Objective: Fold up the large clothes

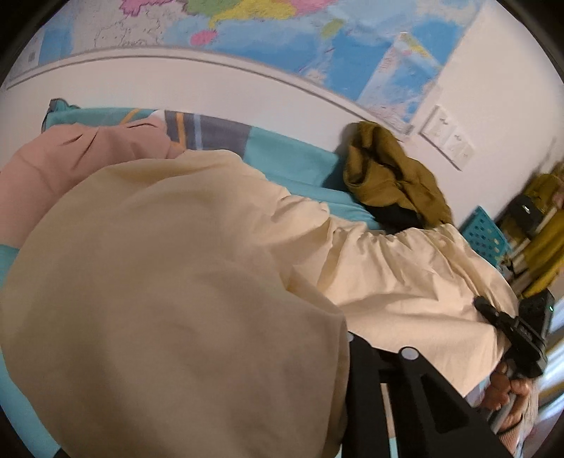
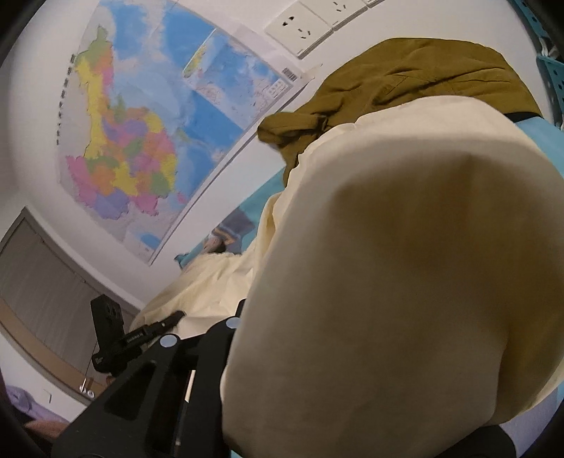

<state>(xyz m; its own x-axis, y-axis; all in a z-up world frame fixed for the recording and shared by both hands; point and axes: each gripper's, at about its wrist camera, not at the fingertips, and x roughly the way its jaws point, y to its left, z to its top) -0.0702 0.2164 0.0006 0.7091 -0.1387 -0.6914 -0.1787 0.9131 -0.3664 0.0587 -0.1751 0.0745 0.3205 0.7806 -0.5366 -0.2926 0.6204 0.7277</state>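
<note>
A large cream garment (image 1: 169, 282) lies on the teal bed and drapes over both cameras; in the right wrist view it (image 2: 405, 264) fills the right half. My left gripper is buried under the cloth; only part of its black frame (image 1: 416, 394) shows, so its fingers are hidden. My right gripper shows in the left wrist view (image 1: 484, 306), lying against the cream cloth's edge. In its own view the fingers are covered by the cloth; the black frame (image 2: 158, 387) shows. The left gripper shows there too (image 2: 172, 320), at the cloth's edge.
An olive-brown garment (image 1: 391, 176) is heaped by the wall, also in the right wrist view (image 2: 405, 77). A pink garment (image 1: 70, 158) lies at the left. The teal bedsheet (image 1: 292, 165), a teal basket (image 1: 484, 236), a wall map (image 2: 141, 141) and sockets (image 2: 303, 28) surround.
</note>
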